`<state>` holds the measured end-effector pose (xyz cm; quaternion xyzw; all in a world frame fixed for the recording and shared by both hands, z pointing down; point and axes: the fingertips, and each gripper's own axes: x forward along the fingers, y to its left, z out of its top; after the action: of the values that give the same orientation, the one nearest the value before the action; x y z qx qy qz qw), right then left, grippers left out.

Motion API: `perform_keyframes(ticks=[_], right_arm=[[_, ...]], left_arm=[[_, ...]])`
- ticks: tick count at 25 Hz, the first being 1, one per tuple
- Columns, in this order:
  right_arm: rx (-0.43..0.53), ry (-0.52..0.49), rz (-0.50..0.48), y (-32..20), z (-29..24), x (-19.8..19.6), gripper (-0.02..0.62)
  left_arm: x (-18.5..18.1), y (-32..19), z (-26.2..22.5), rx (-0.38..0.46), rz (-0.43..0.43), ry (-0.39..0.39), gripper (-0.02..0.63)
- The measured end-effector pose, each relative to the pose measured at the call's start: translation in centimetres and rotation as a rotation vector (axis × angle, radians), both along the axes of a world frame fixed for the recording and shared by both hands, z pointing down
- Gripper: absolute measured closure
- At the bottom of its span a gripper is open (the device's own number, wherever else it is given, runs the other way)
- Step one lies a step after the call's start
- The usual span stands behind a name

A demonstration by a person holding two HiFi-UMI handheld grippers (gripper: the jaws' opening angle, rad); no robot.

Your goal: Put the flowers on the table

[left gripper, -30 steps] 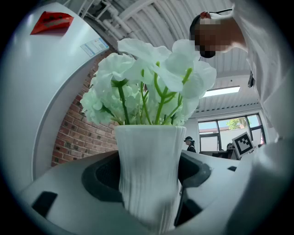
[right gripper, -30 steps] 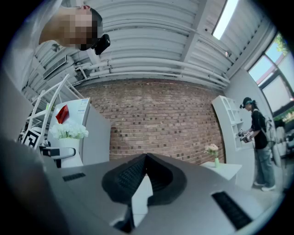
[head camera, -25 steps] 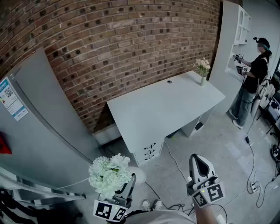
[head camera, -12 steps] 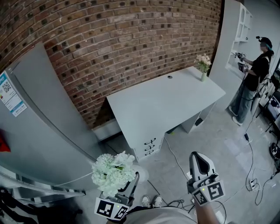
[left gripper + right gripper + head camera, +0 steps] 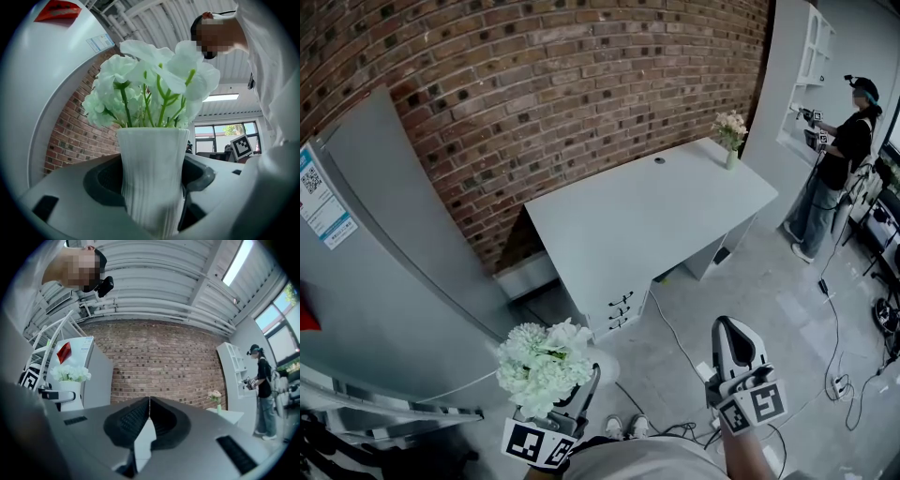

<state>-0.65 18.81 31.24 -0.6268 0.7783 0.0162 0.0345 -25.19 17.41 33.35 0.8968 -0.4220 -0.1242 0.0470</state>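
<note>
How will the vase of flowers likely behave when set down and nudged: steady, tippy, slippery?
Probably tippy: the vase is tall and narrow, with a wide head of flowers above. Its ribbed wall likely resists slipping between the jaws. The thin stems would probably sway.

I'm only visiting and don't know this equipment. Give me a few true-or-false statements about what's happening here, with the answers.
1. The left tool grips a white vase of white flowers. True.
2. The right tool carries a second vase. False: its jaws are closed together with nothing between them.
3. The table has nothing on it. False: a small vase of pale flowers stands at its far corner.
4. Another person stands by the white shelves at the right. True.
</note>
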Motion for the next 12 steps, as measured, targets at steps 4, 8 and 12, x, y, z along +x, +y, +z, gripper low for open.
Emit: perform_keyframes(ticks=[4, 8, 12], right_arm=[[-0.001, 0.002, -0.003, -0.3, 0.0, -1.5, 0.577], [-0.002, 0.015, -0.002, -0.4, 0.1, -3.1, 0.577], [0.008, 0.022, 0.030, 0.2, -0.3, -2.7, 0.577]], left_arm=[[-0.7, 0.0, -0.2, 0.018, 0.028, 0.017, 0.265], [-2.0, -0.3, 0.7, 0.008, 0.037, 0.020, 0.265], [-1.8, -0.3, 1.0, 0.001, 0.064, 0.027, 0.265]])
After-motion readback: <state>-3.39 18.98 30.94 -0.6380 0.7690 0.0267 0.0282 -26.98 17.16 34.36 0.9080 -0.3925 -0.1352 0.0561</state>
